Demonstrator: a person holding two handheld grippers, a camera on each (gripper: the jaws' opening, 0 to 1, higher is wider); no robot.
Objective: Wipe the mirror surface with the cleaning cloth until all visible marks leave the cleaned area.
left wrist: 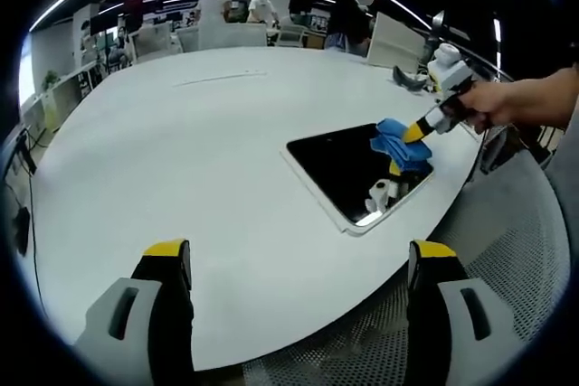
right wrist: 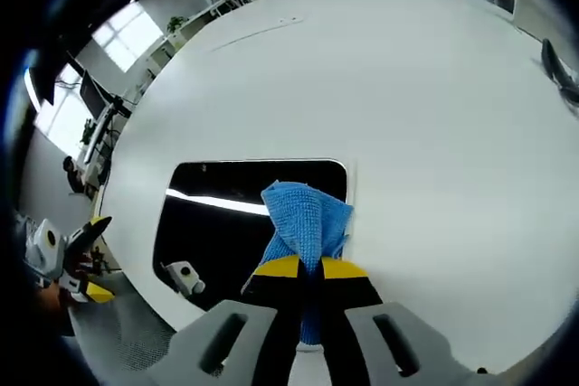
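Observation:
A rectangular mirror (left wrist: 348, 174) (right wrist: 226, 214) with a white frame lies flat on the white table (left wrist: 199, 151), near its edge. A blue cleaning cloth (left wrist: 398, 144) (right wrist: 303, 219) rests on the mirror's far-right end in the left gripper view. My right gripper (right wrist: 309, 268) is shut on the cloth and presses it onto the glass; in the left gripper view it comes in from the right (left wrist: 418, 131), held by a hand (left wrist: 516, 101). My left gripper (left wrist: 298, 255) hovers open over the table's near edge, short of the mirror, with nothing between its yellow-tipped fingers (left wrist: 167, 250).
A dark tool (left wrist: 412, 80) (right wrist: 561, 65) lies on the table beyond the mirror. Grey carpet (left wrist: 525, 241) runs past the table's rim. Desks, chairs and people stand at the far end of the room (left wrist: 235, 15). The left gripper appears at the left rim (right wrist: 68, 259) of the right gripper view.

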